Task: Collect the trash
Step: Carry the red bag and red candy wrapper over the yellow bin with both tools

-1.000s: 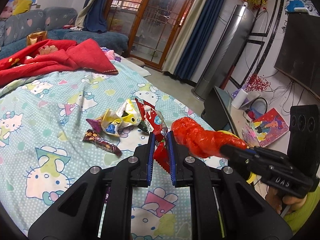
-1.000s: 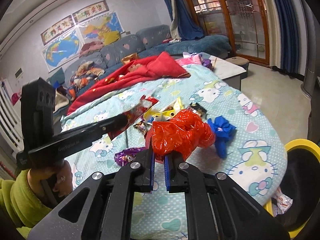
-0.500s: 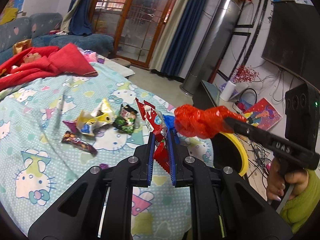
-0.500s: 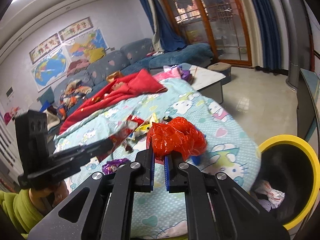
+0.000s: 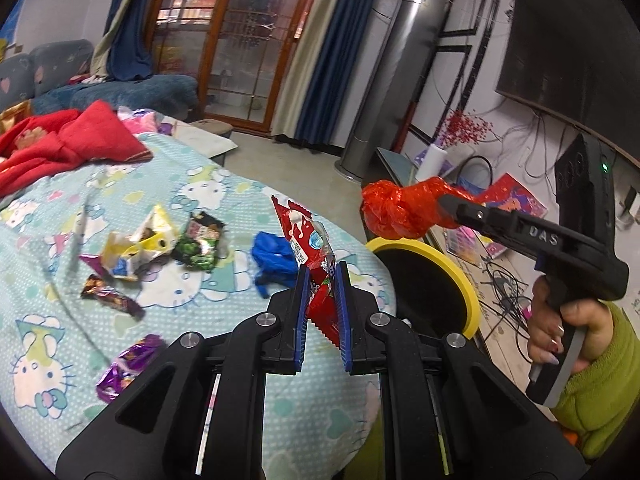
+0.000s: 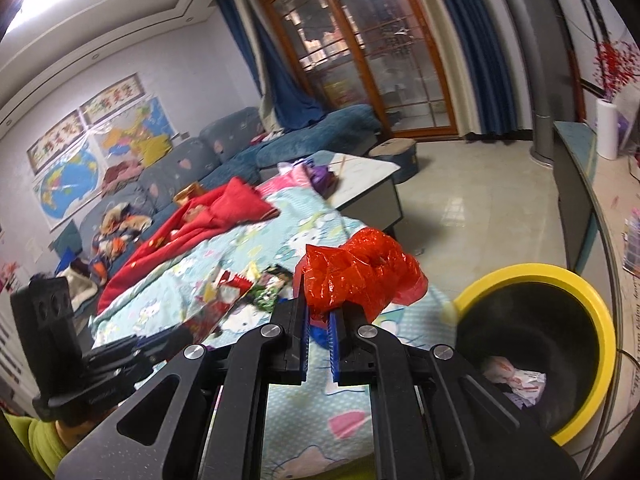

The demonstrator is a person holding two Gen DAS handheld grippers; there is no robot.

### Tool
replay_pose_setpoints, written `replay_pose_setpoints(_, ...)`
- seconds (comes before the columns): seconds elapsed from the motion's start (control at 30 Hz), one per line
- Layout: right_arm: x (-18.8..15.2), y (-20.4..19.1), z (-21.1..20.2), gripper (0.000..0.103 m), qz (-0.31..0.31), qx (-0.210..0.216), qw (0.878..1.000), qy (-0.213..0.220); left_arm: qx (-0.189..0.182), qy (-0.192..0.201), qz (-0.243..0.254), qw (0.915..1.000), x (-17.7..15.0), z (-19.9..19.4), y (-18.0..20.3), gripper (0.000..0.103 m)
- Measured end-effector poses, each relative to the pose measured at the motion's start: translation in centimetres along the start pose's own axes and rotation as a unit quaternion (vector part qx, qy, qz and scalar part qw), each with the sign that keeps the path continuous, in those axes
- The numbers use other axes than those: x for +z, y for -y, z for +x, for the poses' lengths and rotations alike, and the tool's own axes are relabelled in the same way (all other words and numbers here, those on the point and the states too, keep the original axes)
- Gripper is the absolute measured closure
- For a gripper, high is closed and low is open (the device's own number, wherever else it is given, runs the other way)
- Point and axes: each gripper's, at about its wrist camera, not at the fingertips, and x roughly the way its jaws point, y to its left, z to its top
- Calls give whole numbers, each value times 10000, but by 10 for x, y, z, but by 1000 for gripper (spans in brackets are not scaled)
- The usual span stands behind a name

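Note:
My left gripper (image 5: 322, 276) is shut on a red snack wrapper (image 5: 308, 236) that stands up between its blue pads, over the bed's right edge. My right gripper (image 6: 319, 307) is shut on a crumpled red plastic bag (image 6: 360, 272); in the left wrist view that red bag (image 5: 400, 210) hangs just above the rim of the yellow-rimmed black bin (image 5: 448, 264). The bin (image 6: 600, 320) stands on the floor beside the bed and holds some white trash (image 6: 516, 376). Several wrappers lie on the bed: a yellow one (image 5: 140, 240), a green one (image 5: 200, 240), a blue bag (image 5: 276, 258), a dark bar wrapper (image 5: 110, 294), a purple one (image 5: 124, 364).
The bed has a light blue cartoon-cat sheet (image 5: 48, 320) with a red blanket (image 5: 60, 140) at its far end. A sofa (image 6: 180, 168), a low table (image 6: 360, 184) and glass doors lie beyond. A TV stand with cables (image 5: 500, 272) is on the right.
Both grippers have swung to the right, away from the wrappers on the bed. The yellow-rimmed bin has come into view, and the red bag now hangs near its rim.

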Motion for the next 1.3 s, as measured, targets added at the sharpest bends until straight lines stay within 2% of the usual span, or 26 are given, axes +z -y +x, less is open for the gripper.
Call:
replay_pose_setpoints(0.37, 2, 41, -7, 95, 497, -521, 9973, 155, -354, -141, 491, 9981, -1, 25, 43, 95)
replay_pose_setpoints(0.7, 0, 86, -15, 95, 1117, -886, 9897, 145, -644, -337, 911, 9932, -3, 55, 79, 95)
replay_pose_setpoints(1.3, -17, 148, -30, 95, 1936, -1267, 9727, 190, -989, -616, 1291, 9848, -8, 100, 120, 95)
